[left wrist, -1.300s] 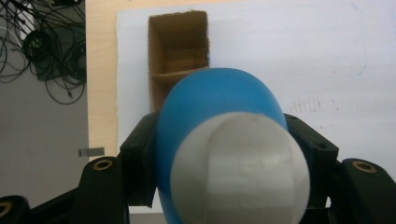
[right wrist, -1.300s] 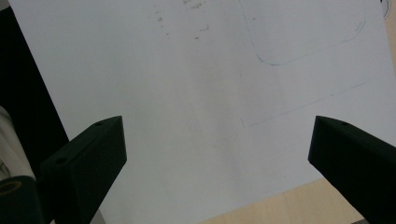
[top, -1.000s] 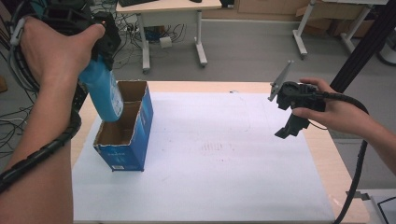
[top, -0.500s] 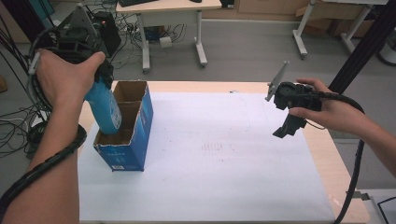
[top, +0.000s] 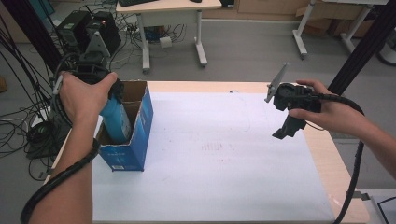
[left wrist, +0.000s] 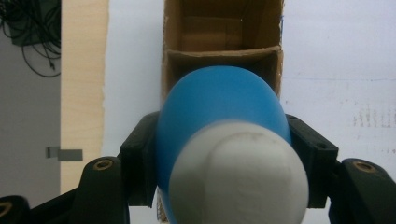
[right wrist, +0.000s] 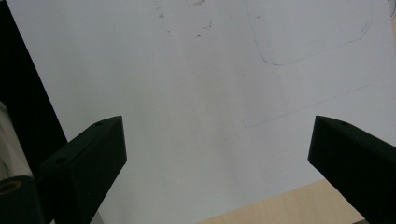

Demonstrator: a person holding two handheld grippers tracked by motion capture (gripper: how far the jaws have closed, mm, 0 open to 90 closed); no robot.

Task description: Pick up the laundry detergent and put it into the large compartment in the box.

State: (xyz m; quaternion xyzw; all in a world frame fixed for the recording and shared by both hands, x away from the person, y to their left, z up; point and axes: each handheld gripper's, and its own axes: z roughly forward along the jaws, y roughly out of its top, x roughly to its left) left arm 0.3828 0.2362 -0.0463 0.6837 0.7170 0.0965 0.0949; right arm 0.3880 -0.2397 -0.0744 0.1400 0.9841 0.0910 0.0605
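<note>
bottle: a blue plastic bottle (left wrist: 219, 105) with a white cap (left wrist: 238, 172), held cap-end toward the left claw's camera and angled down into the near end of an open carton (top: 135, 126); in the high view its blue body (top: 116, 122) is already partly inside.
handling: probably light and fairly stiff, with a smooth rounded wall that could slip or twist between flat pads; no dent shows where it is gripped.
where to hold: across the shoulder just below the cap, as now, which leaves the body free to slide into the carton.
left claw (left wrist: 219, 154): clamped on the bottle, one pad on each side.
carton: blue outside, brown cardboard inside, flaps open, standing at the left edge of the white sheet (top: 224, 154) on the desk (top: 327, 149); thin card, likely to shift if nudged.
right claw (right wrist: 217, 154): jaws wide apart, holding nothing, over the sheet on the right side, well apart from the carton.
hard to make out: the bottle's lower end is hidden by the carton wall and the left hand (top: 86, 95); any label and whether the bottle is full cannot be told; the carton's floor is in shadow.
</note>
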